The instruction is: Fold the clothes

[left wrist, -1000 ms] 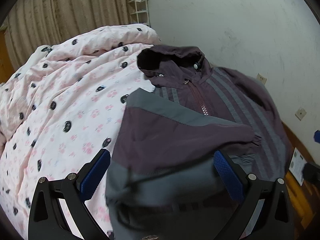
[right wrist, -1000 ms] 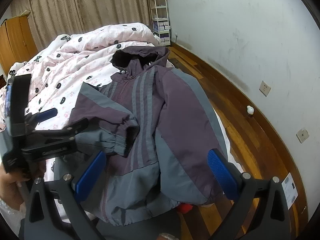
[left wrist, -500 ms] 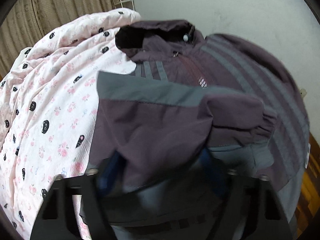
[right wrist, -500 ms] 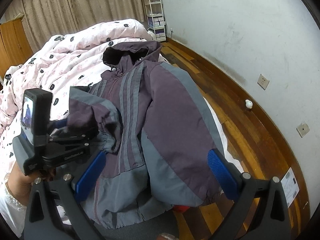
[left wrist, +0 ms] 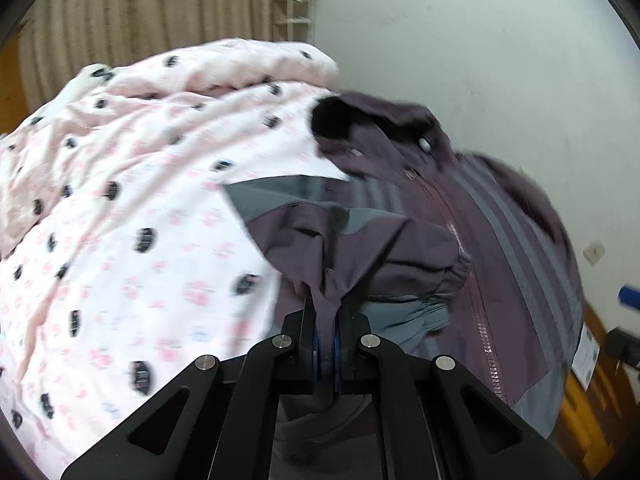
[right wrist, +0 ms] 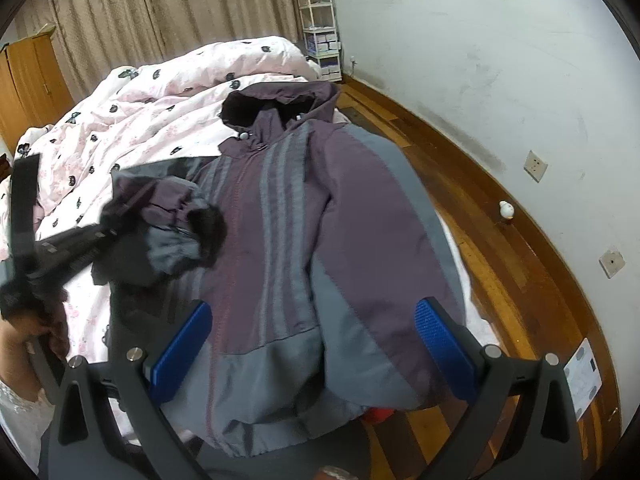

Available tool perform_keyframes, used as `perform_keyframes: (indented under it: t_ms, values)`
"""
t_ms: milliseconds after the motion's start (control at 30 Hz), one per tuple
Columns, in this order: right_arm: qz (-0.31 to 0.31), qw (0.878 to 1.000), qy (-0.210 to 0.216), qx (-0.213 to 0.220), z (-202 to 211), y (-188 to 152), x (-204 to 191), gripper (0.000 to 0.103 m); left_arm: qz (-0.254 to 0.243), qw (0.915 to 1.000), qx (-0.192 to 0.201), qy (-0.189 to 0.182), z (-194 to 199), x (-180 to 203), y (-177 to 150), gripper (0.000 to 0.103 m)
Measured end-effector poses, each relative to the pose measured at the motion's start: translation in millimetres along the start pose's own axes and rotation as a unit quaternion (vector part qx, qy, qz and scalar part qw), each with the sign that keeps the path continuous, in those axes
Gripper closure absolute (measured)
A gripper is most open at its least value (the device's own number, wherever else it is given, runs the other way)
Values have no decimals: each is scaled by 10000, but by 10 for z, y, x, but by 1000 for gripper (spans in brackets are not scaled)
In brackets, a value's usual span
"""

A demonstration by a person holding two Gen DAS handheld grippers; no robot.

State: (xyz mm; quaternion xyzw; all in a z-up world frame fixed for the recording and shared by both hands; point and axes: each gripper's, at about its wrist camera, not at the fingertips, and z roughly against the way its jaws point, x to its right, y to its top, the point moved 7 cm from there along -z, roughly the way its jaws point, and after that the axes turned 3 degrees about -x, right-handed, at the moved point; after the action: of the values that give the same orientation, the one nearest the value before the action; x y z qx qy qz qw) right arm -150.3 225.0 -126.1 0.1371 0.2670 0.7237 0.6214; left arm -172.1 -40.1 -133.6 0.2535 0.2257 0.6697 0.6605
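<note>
One sleeve [left wrist: 360,248] is being held across the jacket [right wrist: 320,220], pinched by the left gripper [left wrist: 325,336]. The right gripper [right wrist: 312,344] is being held wide apart, empty. The other sleeve and hem are lying unfolded.

The left tongs [left wrist: 326,334] pinch the jacket's sleeve [left wrist: 360,256] above the quilt [left wrist: 140,200].

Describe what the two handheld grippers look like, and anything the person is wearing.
Both grippers are matte black, with angular linkage arms, triangular cut-outs and silver round pivot bolts. The right gripper has fingers lined with ribbed bright blue pads; the left gripper shows thin blue pad edges. The left one's body carries small white lettering, unreadable. No cables are visible. A bit of white lacy fabric shows near the person's hand.
</note>
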Motion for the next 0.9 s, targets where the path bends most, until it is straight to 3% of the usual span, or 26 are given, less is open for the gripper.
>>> perform_keyframes:
  t_ms: [233, 600, 900]
  values:
    - [203, 9997, 98, 17, 5, 29, -293, 0, 749, 9970, 151, 137, 307, -697, -71, 100]
    - [718, 9970, 279, -41, -52, 34, -988, 0, 1540, 9859, 156, 634, 527, -1695, -521, 100]
    - [1231, 9910, 507, -137, -117, -19, -1663, 0, 2101, 9701, 189, 1203, 830, -2566, -981, 100]
